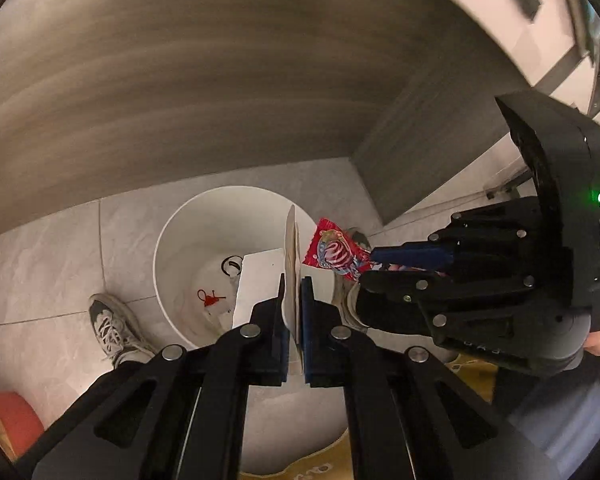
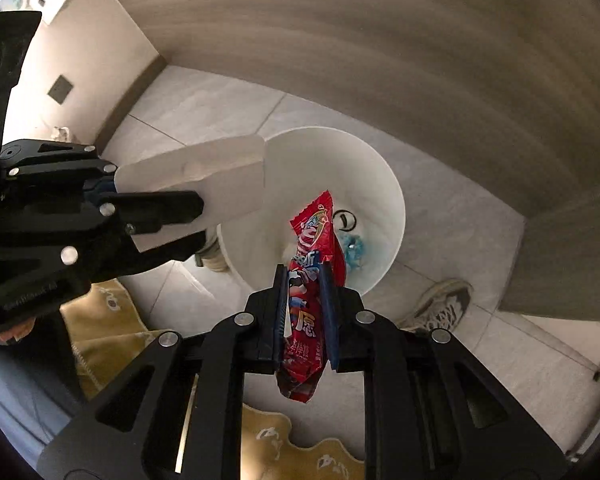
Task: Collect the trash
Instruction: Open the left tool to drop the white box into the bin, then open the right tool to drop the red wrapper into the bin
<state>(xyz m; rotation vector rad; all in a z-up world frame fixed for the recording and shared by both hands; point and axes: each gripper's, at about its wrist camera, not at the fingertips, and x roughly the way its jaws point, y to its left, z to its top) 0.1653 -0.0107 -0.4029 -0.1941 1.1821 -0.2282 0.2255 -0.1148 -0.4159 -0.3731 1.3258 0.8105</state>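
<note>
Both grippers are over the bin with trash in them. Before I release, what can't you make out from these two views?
- Bin floor: left view, white card covers part; right view, red wrapper does.
- Items in the bin: small, unclear in both views.
- Wrapper print: too small to read.
- Card's gripped end: hidden between left gripper fingers.
- Wrapper's middle: hidden between right gripper fingers.
- Wood surface above: blurred in both views.

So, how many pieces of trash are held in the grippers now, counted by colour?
White: 1, the white paper card in the left gripper.
Red: 1, the red snack wrapper in the right gripper.
Total: 2.
</note>
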